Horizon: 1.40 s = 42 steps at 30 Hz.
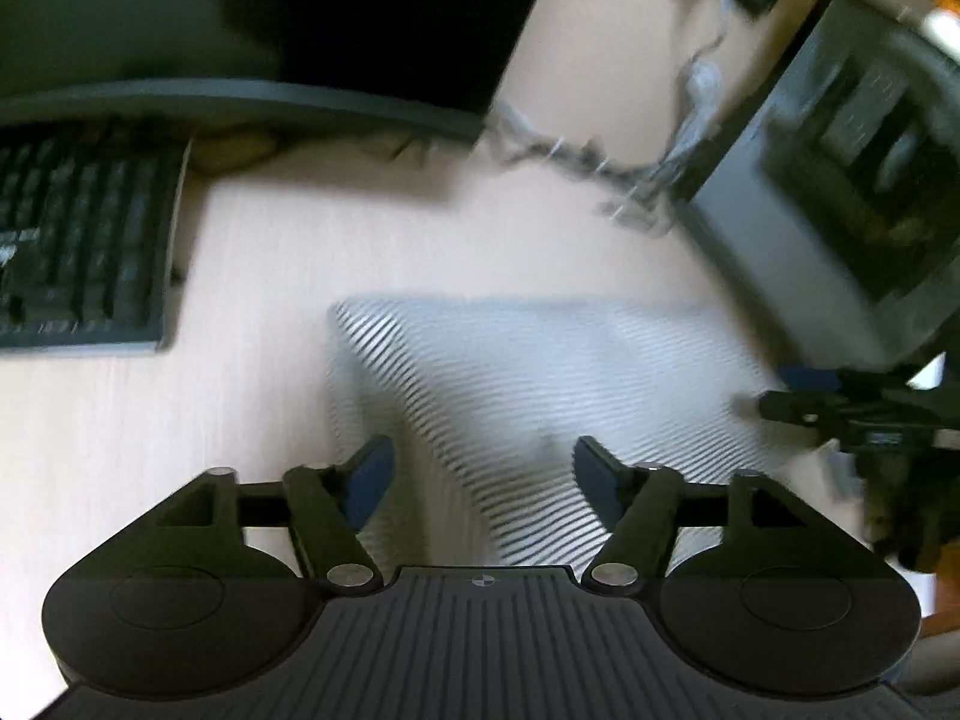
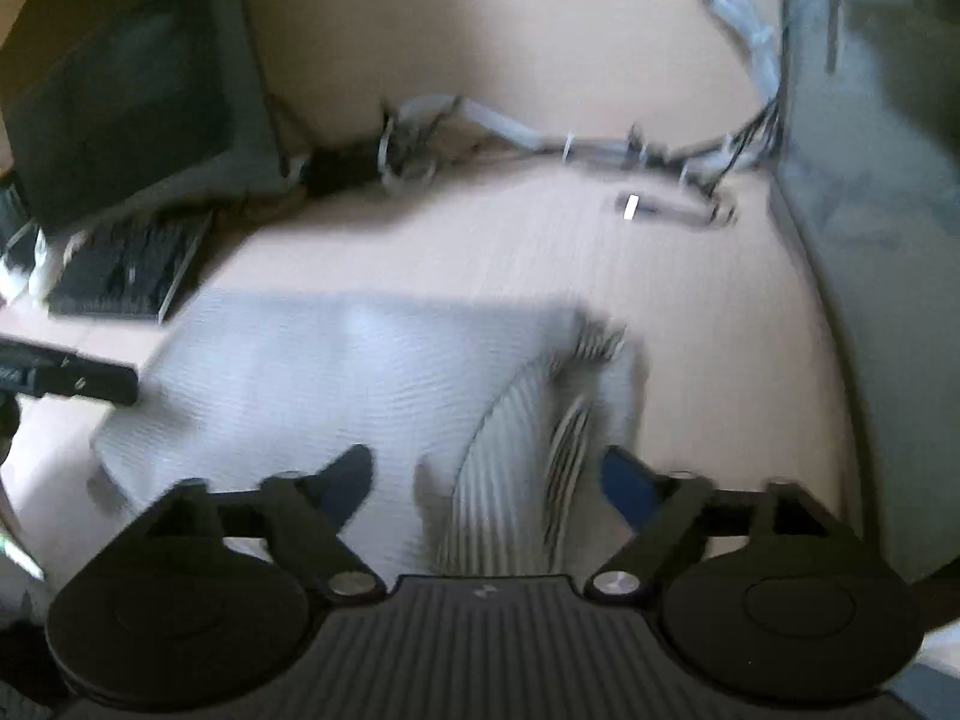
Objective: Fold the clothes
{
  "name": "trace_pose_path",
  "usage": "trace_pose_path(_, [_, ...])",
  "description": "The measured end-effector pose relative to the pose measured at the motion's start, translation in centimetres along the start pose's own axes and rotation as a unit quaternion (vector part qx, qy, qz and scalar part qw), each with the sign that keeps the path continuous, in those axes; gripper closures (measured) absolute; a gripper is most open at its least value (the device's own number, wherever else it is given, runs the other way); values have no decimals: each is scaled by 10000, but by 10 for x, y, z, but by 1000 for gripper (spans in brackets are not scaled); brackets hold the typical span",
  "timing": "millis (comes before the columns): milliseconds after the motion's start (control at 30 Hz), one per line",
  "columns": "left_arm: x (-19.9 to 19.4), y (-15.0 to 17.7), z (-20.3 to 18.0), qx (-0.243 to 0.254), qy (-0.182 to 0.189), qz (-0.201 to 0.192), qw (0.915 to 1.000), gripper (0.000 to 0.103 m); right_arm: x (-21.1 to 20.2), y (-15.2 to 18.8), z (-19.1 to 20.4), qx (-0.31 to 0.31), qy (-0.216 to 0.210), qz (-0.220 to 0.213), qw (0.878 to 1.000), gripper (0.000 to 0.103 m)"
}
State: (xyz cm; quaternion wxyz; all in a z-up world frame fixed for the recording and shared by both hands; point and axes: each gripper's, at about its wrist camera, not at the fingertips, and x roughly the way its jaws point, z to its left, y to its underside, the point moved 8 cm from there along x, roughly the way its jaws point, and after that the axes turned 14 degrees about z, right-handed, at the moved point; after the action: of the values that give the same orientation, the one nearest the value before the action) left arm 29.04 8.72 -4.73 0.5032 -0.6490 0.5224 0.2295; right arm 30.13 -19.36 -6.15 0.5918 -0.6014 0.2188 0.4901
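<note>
Striped white-grey folded cloth (image 1: 540, 372) lies flat on the pale wooden worktop (image 1: 252, 276), bare wood all round; both grippers' (image 1: 483, 468) (image 2: 486, 474) jaws wide, holding nothing.

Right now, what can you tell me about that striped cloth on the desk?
The striped garment is light fabric with fine dark stripes, lying flat on the pale wooden desk in a roughly rectangular, partly folded shape. One flap near its right side is turned over, its stripes running another way. Both open grippers hover over its near edge; neither visibly grips it. The frames are blurred.
</note>
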Motion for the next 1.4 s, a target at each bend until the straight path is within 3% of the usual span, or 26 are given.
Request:
trace_pose_path(67, [-9,-7,-13,90,332,-158,9993,16,-14,-15,-4,111,-6,-352,9993,0])
trace_pose_path(133, [-6,-11,-28,234,611,-147,9978,14,-25,-29,-6,294,-89,-731,9969,0])
trace_pose_path(267, [25,-6,-38,181,800,316,9961,8,-14,-42,-1,780,-687,-1022,9893,0])
trace_pose_path(367, [44,-2,-29,18,698,522,9962,7,23,-34,0,1177,-1031,-614,9858,0])
trace_pose_path(433, [50,-3,-22,-65,677,551,9962,7,53,-15,-4,1553,-858,-153,9840,0])
trace_pose_path(467, [51,-4,-20,-43,711,549,9959,5,51,-9,-1,1444,-779,-422,9855,0])
trace_pose_path(700, [68,-28,-13,706,389,361,9961,0,37,29,25,1069,-455,-280,9928,0])
trace_pose_path(800, [78,-52,-3,626,320,180,9974,0,33,40,38,1235,-497,-177,9909,0])
trace_pose_path(933, [88,-79,7,449,262,-6,9986,0,31,45,64,889,-796,169,9927,0])
trace_pose_path(1033, [80,-78,8,325,230,10,9992,0,18,43,63,820,-661,57,9944,0])
trace_pose_path(1133, [63,-67,9,318,202,30,9993,0,-12,30,46,762,-249,-496,9955,0])
trace_pose_path(1167, [58,-63,9,290,311,51,9991,0,-19,24,40,669,-53,-622,9958,2])
trace_pose_path(1233, [49,-50,5,147,544,183,9982,0,-32,13,27,481,341,-872,9944,19])
trace_pose_path(1300, [44,-37,1,7,788,361,9962,0,-26,0,19,220,695,-833,9939,60])
trace_pose_path(1400, [47,-20,-11,-18,1087,722,9914,13,-6,-12,8,5,770,-673,9948,66])
